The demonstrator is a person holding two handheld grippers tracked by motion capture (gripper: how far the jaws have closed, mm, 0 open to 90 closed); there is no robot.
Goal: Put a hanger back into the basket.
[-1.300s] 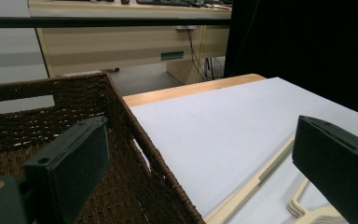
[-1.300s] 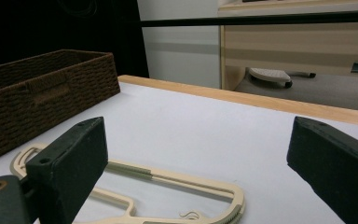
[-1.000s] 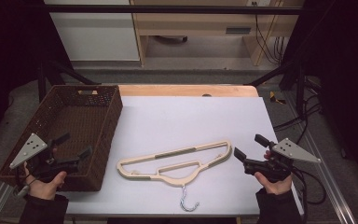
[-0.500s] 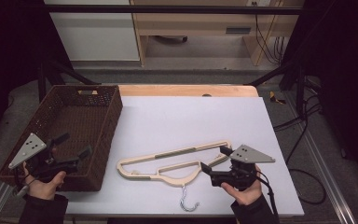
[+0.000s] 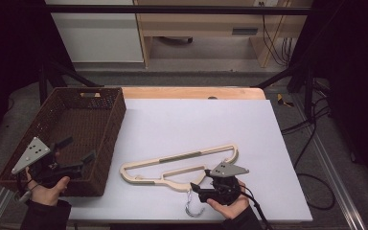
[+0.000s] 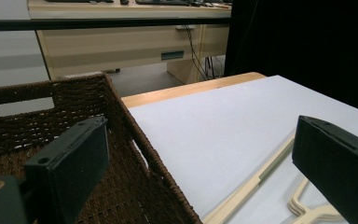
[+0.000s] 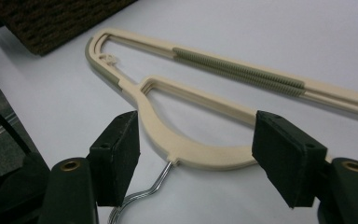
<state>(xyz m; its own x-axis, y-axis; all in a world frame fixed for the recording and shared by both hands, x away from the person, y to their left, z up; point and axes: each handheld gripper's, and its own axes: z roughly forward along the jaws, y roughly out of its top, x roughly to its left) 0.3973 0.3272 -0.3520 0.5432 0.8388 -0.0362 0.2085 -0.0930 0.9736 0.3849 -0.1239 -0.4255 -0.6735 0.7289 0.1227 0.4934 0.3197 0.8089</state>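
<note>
Closing our right gripper [image 7: 196, 154] fingers, half wide, around the hanger [image 7: 191, 149] neck at the bottom middle, we squeeze gently and evenly.

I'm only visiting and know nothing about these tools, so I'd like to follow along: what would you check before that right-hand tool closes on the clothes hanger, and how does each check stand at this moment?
1. Hanger lies flat on the white table, nothing on top of it: ok.
2. Right gripper has the curved neck of the hanger between its fingers: ok.
3. Fingers pressing on the hanger: not ok; they have just been closing, but gaps remain on both sides.
4. Metal hook free of the fingers: ok in the right gripper view.
5. Basket has room: ok, from the part that shows.
6. Left gripper out of the way, open above the basket's near corner: ok.
</note>
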